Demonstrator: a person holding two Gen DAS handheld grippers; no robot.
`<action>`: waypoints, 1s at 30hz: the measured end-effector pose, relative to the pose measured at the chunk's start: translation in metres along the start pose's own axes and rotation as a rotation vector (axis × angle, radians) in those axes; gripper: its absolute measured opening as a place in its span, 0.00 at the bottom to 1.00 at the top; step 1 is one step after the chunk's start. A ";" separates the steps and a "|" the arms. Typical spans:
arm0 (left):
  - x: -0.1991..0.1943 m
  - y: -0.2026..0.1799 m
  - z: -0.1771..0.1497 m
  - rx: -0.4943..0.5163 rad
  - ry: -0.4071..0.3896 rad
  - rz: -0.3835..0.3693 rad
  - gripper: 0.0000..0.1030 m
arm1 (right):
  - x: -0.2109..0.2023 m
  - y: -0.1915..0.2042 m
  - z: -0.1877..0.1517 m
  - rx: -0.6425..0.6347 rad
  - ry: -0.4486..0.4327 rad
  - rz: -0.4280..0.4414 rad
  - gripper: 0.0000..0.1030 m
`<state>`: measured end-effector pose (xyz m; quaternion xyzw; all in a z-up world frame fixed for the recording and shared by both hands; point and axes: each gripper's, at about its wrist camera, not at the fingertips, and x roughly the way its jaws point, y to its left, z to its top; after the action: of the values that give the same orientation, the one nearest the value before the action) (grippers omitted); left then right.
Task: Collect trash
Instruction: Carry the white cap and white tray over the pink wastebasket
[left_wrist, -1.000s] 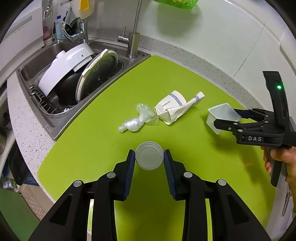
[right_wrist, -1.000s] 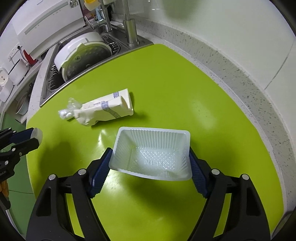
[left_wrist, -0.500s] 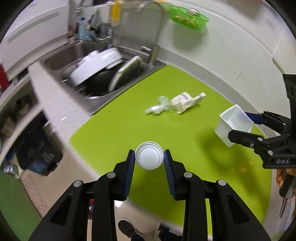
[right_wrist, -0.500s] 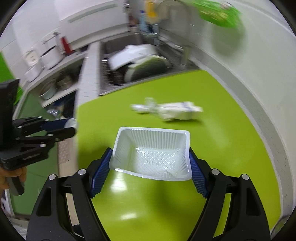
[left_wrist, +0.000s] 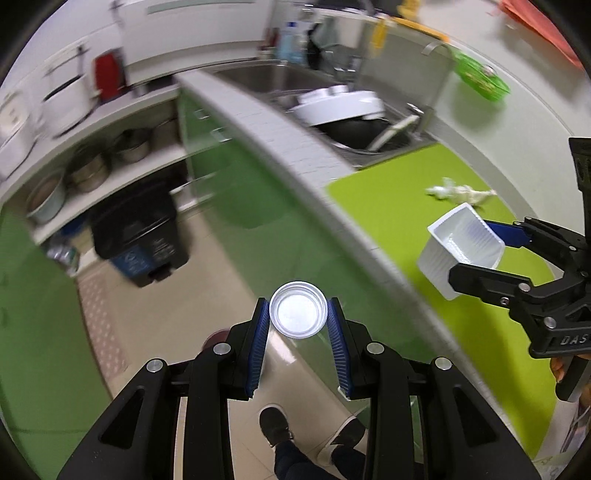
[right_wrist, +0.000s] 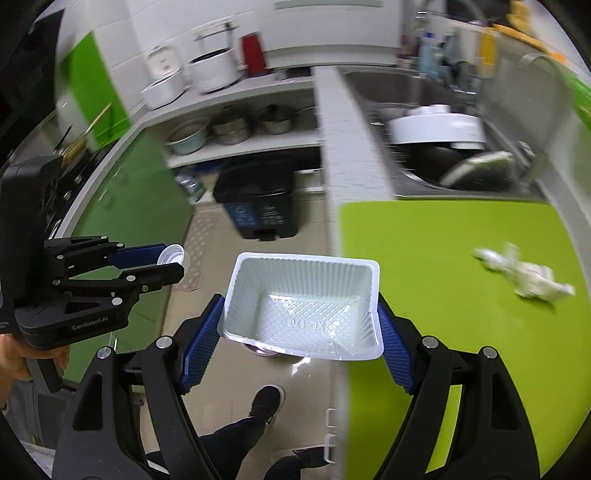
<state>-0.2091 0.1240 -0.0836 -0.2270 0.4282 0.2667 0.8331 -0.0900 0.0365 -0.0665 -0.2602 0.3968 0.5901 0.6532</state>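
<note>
Left wrist view: your left gripper (left_wrist: 298, 321) is clamped on the small cup (left_wrist: 298, 314), right gripper (right_wrist: 301, 325) on the white tray (right_wrist: 303, 302). Black bin (left_wrist: 142, 236) sits around 10 o'clock; get squarely over it before you let go.

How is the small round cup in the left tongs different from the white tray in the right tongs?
The small cup is round; the white tray is rectangular with ribbed walls. The cup is much smaller, so the left tongs stand narrow while the right tongs stand wide. The cup looks clear; the tray is opaque white. Both are empty, held with the open side toward the camera, off the green mat.
</note>
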 end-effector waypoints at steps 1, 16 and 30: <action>0.000 0.012 -0.005 -0.017 -0.001 0.016 0.31 | 0.008 0.008 0.002 -0.011 0.008 0.009 0.75; 0.127 0.134 -0.072 -0.195 0.102 0.052 0.31 | 0.202 0.045 -0.012 -0.055 0.171 0.046 0.75; 0.256 0.181 -0.119 -0.255 0.168 0.014 0.73 | 0.311 0.027 -0.064 -0.021 0.247 -0.003 0.74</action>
<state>-0.2694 0.2525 -0.3878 -0.3494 0.4609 0.3048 0.7567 -0.1336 0.1654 -0.3550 -0.3383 0.4677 0.5565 0.5976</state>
